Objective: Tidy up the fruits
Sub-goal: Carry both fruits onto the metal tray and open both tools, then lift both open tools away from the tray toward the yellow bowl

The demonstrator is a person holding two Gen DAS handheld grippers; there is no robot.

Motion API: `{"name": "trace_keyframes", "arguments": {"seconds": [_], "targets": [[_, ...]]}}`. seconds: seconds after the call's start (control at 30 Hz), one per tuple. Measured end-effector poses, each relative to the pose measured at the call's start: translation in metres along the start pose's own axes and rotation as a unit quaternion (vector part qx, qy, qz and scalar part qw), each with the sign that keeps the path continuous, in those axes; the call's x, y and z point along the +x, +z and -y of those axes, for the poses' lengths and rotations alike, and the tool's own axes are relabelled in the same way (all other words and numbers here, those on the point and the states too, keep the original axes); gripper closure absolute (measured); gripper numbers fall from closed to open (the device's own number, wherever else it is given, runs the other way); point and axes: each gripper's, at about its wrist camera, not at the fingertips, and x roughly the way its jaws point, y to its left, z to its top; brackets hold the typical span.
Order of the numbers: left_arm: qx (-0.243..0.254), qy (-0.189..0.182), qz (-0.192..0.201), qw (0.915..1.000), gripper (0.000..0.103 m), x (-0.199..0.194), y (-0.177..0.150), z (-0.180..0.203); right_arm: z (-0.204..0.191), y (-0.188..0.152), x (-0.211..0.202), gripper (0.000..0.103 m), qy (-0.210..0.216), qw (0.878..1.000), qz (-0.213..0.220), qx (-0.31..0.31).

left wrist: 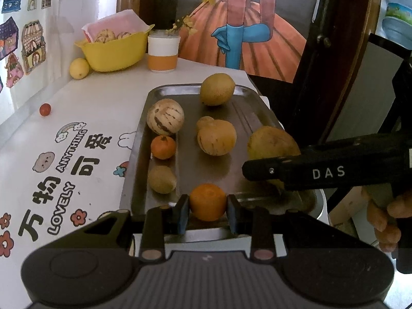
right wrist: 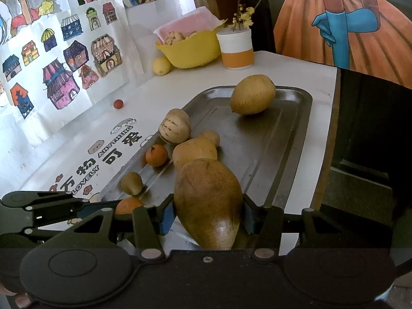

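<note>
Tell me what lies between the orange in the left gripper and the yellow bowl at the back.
The left gripper holds the orange at the near end of the tray. Toward the yellow bowl, a small green fruit, a small orange and a striped melon line the tray's left side. Lifted above them, nothing visible blocks it.

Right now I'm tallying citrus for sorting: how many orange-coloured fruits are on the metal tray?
2. One orange sits at the tray's near edge between the left gripper's fingers. A smaller orange lies along the left side, below the striped melon. Others may be hidden.
</note>
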Motion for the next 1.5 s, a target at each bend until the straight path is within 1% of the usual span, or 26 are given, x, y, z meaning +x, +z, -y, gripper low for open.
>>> {"name": "trace_keyframes", "arguments": {"seconds": [0.13,0.2,0.27,0.3,0.33,0.4,0.47,0.5,0.57,0.63,0.67,0.73,0.87,0.93,1.03,1.1,1.2,1.33,1.43,1.5], "targets": [[-0.009,0.002,-0.005,0.9999,0.069,0.001,-0.001,-0.001,0.0,-0.003,0.001,0.049,-0.003,1.0,0.0,-0.001],[-0.014,0.0,-0.003,0.9999,0.064,-0.003,-0.001,-0.002,0.0,-0.003,0.0,0.049,-0.006,1.0,0.002,0.002],[-0.013,-0.003,-0.001,0.9999,0.056,-0.007,0.0,-0.002,-0.001,-0.004,-0.001,0.049,-0.009,1.0,0.002,0.006],[-0.012,-0.002,0.001,0.9999,0.053,-0.009,-0.001,-0.001,-0.001,-0.005,-0.002,0.048,-0.01,1.0,0.004,0.009],[-0.011,-0.001,0.003,0.9999,0.049,-0.012,-0.001,-0.001,-0.001,-0.005,-0.004,0.046,-0.009,1.0,0.007,0.013],[-0.014,0.0,0.008,0.9999,0.046,-0.018,-0.002,-0.002,-0.002,-0.003,-0.011,0.045,-0.004,1.0,0.018,0.013],[-0.02,0.0,0.015,0.9997,0.04,-0.027,-0.003,-0.005,-0.007,-0.001,-0.019,0.043,-0.006,1.0,0.025,0.008],[-0.023,0.0,0.019,0.9996,0.037,-0.031,-0.003,-0.006,-0.01,0.0,-0.023,0.041,-0.009,1.0,0.028,0.005],[-0.032,0.001,0.028,0.9991,0.021,-0.044,-0.004,-0.01,-0.015,0.001,-0.032,0.036,-0.012,0.999,0.035,0.0],[-0.043,0.0,0.04,0.9983,0.012,-0.061,-0.006,-0.016,-0.021,0.001,-0.045,0.029,-0.016,0.999,0.043,-0.006],[-0.047,-0.001,0.044,0.9979,0.009,-0.069,-0.007,-0.019,-0.025,0.0,-0.053,0.027,-0.018,0.999,0.047,-0.009],[-0.052,-0.003,0.048,0.9975,0.005,-0.088,-0.008,-0.026,-0.033,-0.002,-0.069,0.018,-0.025,0.998,0.053,-0.016],[-0.051,-0.005,0.064,0.9966,0.001,-0.133,-0.014,-0.04,-0.054,-0.01,-0.108,0.012,-0.033,0.998,0.056,-0.025],[-0.046,0.0,0.07,0.9965,0.001,-0.156,-0.017,-0.046,-0.07,-0.017,-0.132,0.008,-0.038,0.997,0.056,-0.028],[-0.034,-0.002,0.069,0.997,0.001,-0.191,-0.02,-0.056,-0.099,-0.03,-0.168,0.001,-0.042,0.997,0.055,-0.042],[-0.032,-0.005,0.063,0.9975,0.001,-0.21,-0.02,-0.062,-0.118,-0.036,-0.189,0.001,-0.039,0.996,0.047,-0.061],[-0.022,-0.003,0.052,0.9984,0.001,-0.235,-0.015,-0.073,-0.146,-0.04,-0.213,0.001,-0.036,0.995,0.021,-0.087],[-0.018,0.02,0.05,0.9984,0.0,-0.256,-0.004,-0.087,-0.169,-0.032,-0.225,0.001,-0.012,0.995,-0.025,-0.099],[-0.02,0.037,0.061,0.9973,0.0,-0.26,0.011,-0.1,-0.179,-0.016,-0.217,0.001,0.008,0.994,-0.057,-0.095],[-0.019,0.054,0.076,0.9954,0.0,-0.256,0.021,-0.107,-0.182,-0.001,-0.204,0.001,0.019,0.993,-0.062,-0.102]]}}
